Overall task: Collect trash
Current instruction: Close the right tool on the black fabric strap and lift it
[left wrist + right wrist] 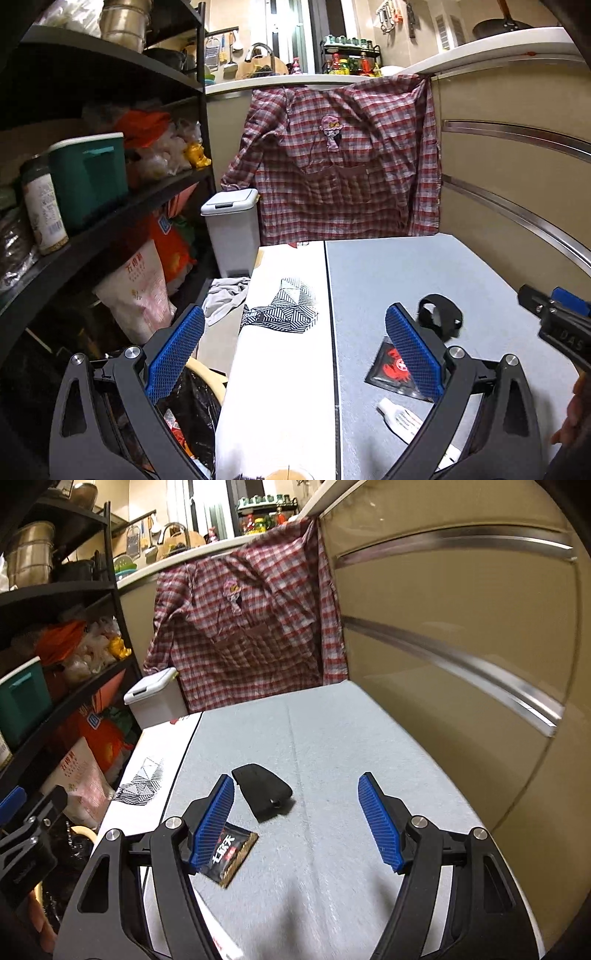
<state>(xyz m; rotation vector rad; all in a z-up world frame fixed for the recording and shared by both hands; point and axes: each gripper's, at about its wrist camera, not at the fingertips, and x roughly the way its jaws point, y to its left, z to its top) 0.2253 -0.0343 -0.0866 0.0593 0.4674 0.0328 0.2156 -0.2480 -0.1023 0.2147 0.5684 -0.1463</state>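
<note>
A black snack packet with a red crab print (391,369) lies on the grey table (424,273), partly behind my left gripper's right finger; in the right wrist view it (232,853) lies by the left finger. A black strap piece (441,315) (264,792) lies further on. A small white tube (400,419) lies near the front. My left gripper (295,339) is open, straddling the table's left edge above a bin with a black liner (192,410). My right gripper (295,812) is open and empty above the table.
A white cloth with a black geometric print (284,314) covers the table's left strip. A black shelf rack (110,206) with boxes and bags stands left. A white lidded bin (231,229) and a plaid shirt (343,155) are behind. Beige cabinet fronts (461,646) run along the right.
</note>
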